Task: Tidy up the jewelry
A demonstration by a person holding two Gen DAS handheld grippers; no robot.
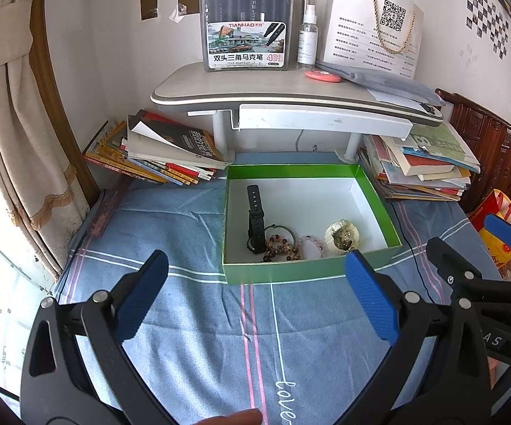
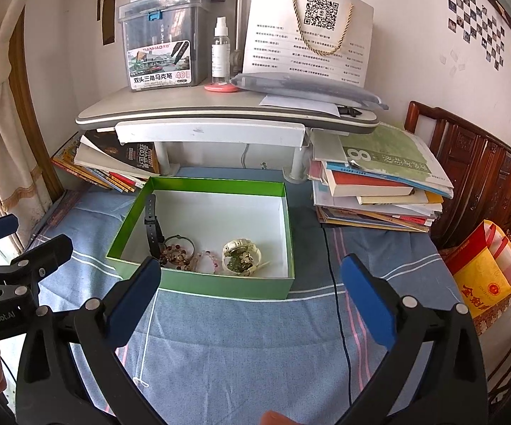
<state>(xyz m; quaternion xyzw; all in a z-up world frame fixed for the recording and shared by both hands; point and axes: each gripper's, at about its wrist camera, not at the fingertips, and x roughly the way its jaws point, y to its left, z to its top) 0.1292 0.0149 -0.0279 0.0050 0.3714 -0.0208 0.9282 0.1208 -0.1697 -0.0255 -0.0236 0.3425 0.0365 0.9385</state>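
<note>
We hold the left claw [image 1: 255, 297] and right claw [image 2: 250, 299] spread apart and empty; ahead, the green box [image 2: 220, 285] holds all the jewelry. Sorting seems finished.

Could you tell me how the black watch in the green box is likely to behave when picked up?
The black strap watch lies stretched out flat, so it probably droops from a pinch. It touches the brown bead bracelet, which may drag along inside the green cardboard box.

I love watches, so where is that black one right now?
The black watch lies inside the green box, along its left wall, beside the beaded bracelets; both views show it.
</note>
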